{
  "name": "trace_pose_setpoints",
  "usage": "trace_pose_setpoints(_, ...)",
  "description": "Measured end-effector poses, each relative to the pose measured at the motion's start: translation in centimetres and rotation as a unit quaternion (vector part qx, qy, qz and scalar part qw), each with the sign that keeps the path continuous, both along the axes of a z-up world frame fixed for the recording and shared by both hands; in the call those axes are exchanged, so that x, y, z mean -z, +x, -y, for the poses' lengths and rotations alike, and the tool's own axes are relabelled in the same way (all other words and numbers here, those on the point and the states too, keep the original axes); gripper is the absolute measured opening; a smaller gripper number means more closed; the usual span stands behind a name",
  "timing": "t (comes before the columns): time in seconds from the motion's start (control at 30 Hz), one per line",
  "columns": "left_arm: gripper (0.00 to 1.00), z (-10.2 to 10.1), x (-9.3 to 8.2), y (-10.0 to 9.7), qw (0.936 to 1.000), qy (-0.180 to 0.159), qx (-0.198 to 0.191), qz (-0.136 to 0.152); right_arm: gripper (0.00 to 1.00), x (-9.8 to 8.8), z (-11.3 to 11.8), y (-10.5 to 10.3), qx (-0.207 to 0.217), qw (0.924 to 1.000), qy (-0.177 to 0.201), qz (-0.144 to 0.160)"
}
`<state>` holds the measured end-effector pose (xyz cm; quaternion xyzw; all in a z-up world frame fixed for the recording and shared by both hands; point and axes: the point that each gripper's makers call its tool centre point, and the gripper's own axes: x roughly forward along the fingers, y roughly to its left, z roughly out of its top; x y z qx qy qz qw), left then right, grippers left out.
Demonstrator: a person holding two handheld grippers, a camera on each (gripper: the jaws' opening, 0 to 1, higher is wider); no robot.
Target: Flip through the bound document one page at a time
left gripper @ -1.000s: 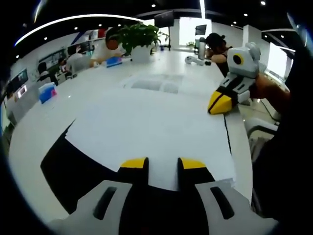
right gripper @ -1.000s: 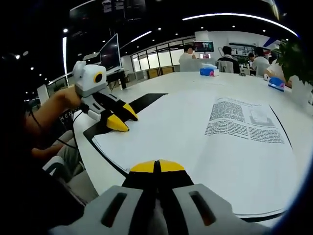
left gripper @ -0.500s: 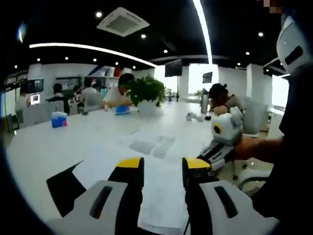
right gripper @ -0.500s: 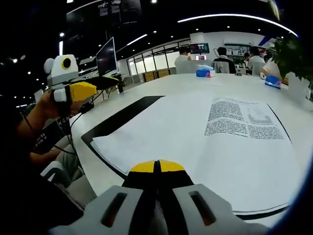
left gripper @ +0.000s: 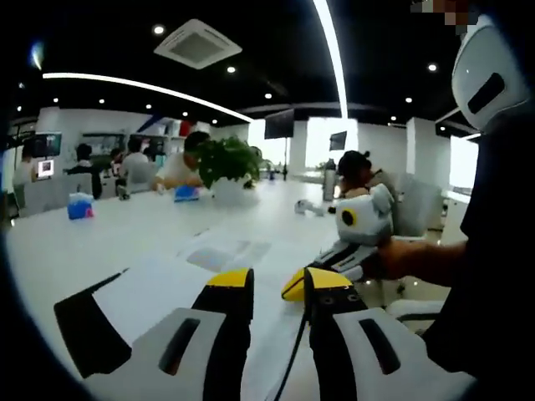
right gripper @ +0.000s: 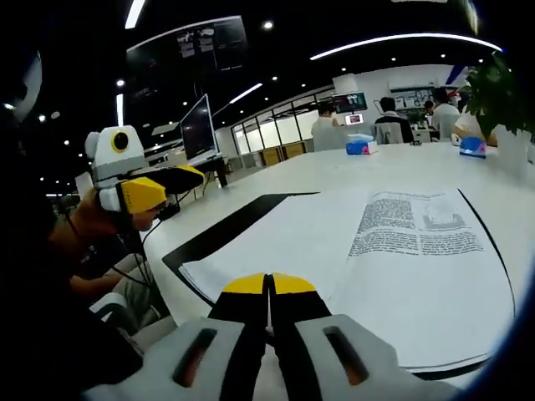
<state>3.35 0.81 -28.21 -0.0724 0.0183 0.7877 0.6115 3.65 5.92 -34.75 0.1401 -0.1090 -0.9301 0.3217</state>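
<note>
Open-plan office: long white shared table (right gripper: 276, 180), seated people (left gripper: 180, 167), monitors (right gripper: 198, 127), potted plant (left gripper: 226, 163), ceiling light strips (left gripper: 330, 46).

potted plant (left gripper: 226, 163) on white table (left gripper: 100, 242); blue box (left gripper: 80, 206), monitor (right gripper: 199, 125), seated people

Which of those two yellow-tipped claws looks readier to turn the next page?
Probably the right. The right gripper sits shut low at the near edge of the open bound document, its tips over the page. The left gripper is open but lifted off the table, beside the document.
</note>
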Motion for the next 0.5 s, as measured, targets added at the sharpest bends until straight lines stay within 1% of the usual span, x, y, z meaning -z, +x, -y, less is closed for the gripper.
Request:
trace_pose_setpoints(0.07,0.24,0.0,0.2,0.0,1.0,-0.004,0.002,0.002,0.02,-0.7,-0.6,0.3,0.002,1.0,-0.006,-0.006)
trace_pose_setpoints(0.13,0.25,0.0,0.0,-0.1,1.0,0.0,-0.004,0.0,0.02,-1.4,-1.2,0.8,-0.001,0.9999,-0.011,-0.006)
trace_pose_setpoints(0.2,0.28,0.0,0.1,0.0,1.0,0.001,-0.001,-0.007,0.02,-2.2,-1.8,1.4,-0.003,0.9999,-0.01,-0.011)
trace_pose_setpoints(0.23,0.3,0.0,0.3,0.3,0.9998,-0.007,0.005,-0.015,0.02,-2.7,-2.5,1.7,0.002,0.9998,-0.008,-0.017)
trace_pose_setpoints(0.27,0.32,0.1,0.6,0.2,0.9996,-0.017,0.002,-0.023,0.02,-3.0,-3.0,1.8,0.006,0.9998,-0.006,-0.018)
trace_pose_setpoints(0.3,0.34,0.4,0.9,0.1,0.9992,-0.031,-0.003,-0.026,0.02,-3.2,-3.5,2.1,0.008,0.9998,-0.004,-0.019)
trace_pose_setpoints(0.37,0.34,0.7,1.0,0.1,0.9988,-0.038,-0.007,-0.029,0.03,-3.7,-4.3,2.6,0.009,0.9997,0.0,-0.021)
trace_pose_setpoints(0.4,0.34,0.9,1.1,0.0,0.9988,-0.039,-0.008,-0.029,0.05,-4.1,-4.8,2.8,0.011,0.9994,0.007,-0.032)
trace_pose_setpoints(0.43,0.34,1.2,1.0,0.0,0.9988,-0.038,-0.01,-0.029,0.12,-4.5,-5.3,2.9,0.016,0.9989,0.009,-0.043)
trace_pose_setpoints(0.5,0.32,1.7,0.7,-0.2,0.999,-0.029,-0.015,-0.03,0.31,-5.1,-6.4,3.1,0.031,0.9982,0.007,-0.05)
